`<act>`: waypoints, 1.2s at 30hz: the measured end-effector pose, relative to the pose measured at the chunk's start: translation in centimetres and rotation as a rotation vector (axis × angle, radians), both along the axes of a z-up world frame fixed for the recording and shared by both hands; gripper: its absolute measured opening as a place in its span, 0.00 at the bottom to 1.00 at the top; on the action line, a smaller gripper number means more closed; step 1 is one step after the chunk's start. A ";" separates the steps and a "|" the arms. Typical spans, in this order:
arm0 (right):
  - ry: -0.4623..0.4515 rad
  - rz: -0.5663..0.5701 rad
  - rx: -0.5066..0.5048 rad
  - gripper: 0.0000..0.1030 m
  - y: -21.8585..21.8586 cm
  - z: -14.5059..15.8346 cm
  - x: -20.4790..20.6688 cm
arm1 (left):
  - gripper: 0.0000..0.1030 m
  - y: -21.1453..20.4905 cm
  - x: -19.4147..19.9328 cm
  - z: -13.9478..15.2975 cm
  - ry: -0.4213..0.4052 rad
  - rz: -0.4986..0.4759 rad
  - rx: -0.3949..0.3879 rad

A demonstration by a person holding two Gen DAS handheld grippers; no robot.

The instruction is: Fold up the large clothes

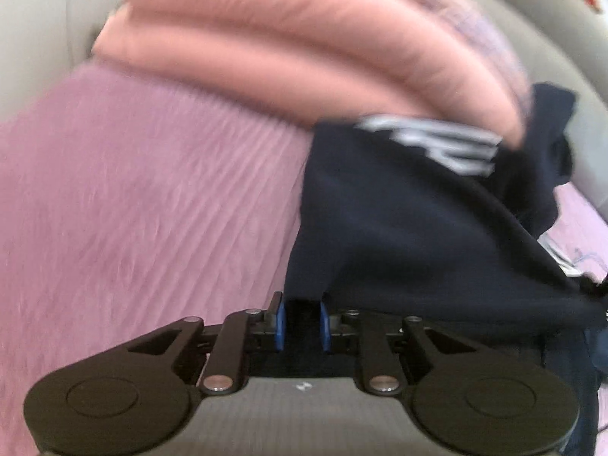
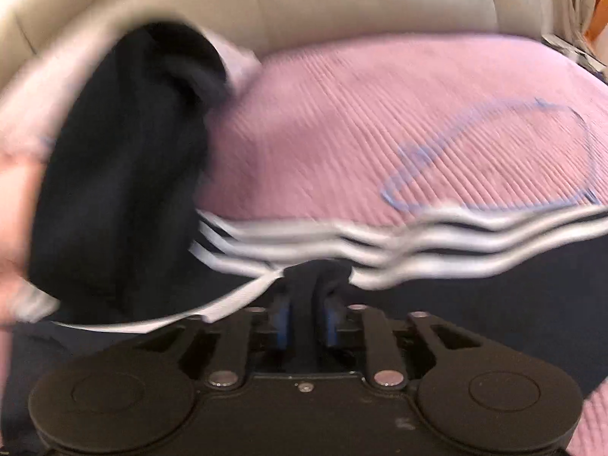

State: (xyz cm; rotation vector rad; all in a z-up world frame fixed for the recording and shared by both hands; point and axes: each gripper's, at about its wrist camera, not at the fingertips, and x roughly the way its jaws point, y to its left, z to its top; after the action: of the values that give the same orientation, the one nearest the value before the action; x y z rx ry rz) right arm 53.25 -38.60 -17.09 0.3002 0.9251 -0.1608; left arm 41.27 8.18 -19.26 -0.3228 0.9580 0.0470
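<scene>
The dark navy garment with white stripes (image 1: 418, 220) lies on a ribbed pink bedspread (image 1: 133, 190). The left gripper (image 1: 302, 313) is clenched on one of its edges, and the right gripper (image 2: 306, 311) pinches a bunched fold just below the stripes. A folded salmon-pink quilt (image 1: 304, 45) lies beside the garment's far end, overlapping it. A beige padded headboard (image 2: 342, 3) rises behind the bed.
</scene>
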 end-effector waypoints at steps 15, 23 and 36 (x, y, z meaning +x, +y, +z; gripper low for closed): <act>0.077 0.440 -0.171 0.93 8.1 -2.3 -3.8 | 0.95 -3.6 1.2 -1.3 0.115 -0.181 0.109; 0.062 0.333 0.085 0.93 2.5 2.9 -6.4 | 0.96 -1.4 0.5 1.2 0.122 -0.069 0.015; -0.098 -0.433 0.418 0.91 -26.5 -0.2 -19.1 | 1.00 -12.0 -4.3 3.0 0.134 -0.316 -0.282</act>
State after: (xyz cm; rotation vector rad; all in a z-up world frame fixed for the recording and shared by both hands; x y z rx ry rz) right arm 34.12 -65.10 -17.26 0.8899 0.7815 -0.3476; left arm 36.96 -3.81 -16.27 -0.4279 1.1411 -0.3619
